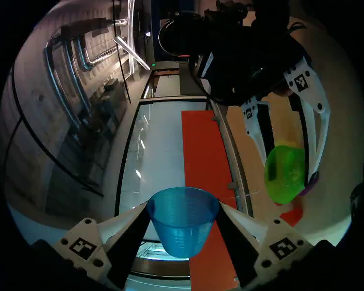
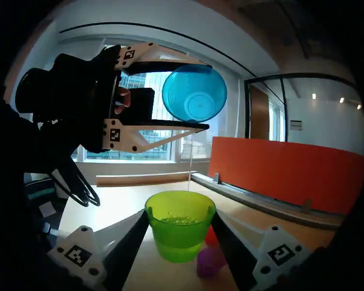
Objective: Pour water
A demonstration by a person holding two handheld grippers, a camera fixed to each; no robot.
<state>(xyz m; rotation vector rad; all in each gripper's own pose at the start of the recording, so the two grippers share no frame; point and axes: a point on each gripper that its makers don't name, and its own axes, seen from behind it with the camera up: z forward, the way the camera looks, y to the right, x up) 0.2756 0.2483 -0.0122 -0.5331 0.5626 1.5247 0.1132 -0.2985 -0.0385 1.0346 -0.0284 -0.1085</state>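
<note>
My left gripper [image 1: 183,224] is shut on a clear blue cup [image 1: 183,220], tipped far over on its side. In the right gripper view that blue cup [image 2: 194,93] hangs high in the left gripper [image 2: 201,94], bottom toward the camera, and a thin thread of water [image 2: 190,162] falls from it. My right gripper [image 2: 180,228] is shut on an upright green cup [image 2: 180,225] directly below, with bubbling water inside. In the left gripper view the green cup [image 1: 285,173] sits between the right gripper's white fingers [image 1: 254,127].
A light wooden table [image 2: 119,201] lies beneath, with an orange partition [image 2: 289,167] along its far edge. A purple cup [image 2: 210,262] and a red cup [image 2: 211,236] stand on the table just behind the green one. Large windows [image 2: 148,140] fill the back wall.
</note>
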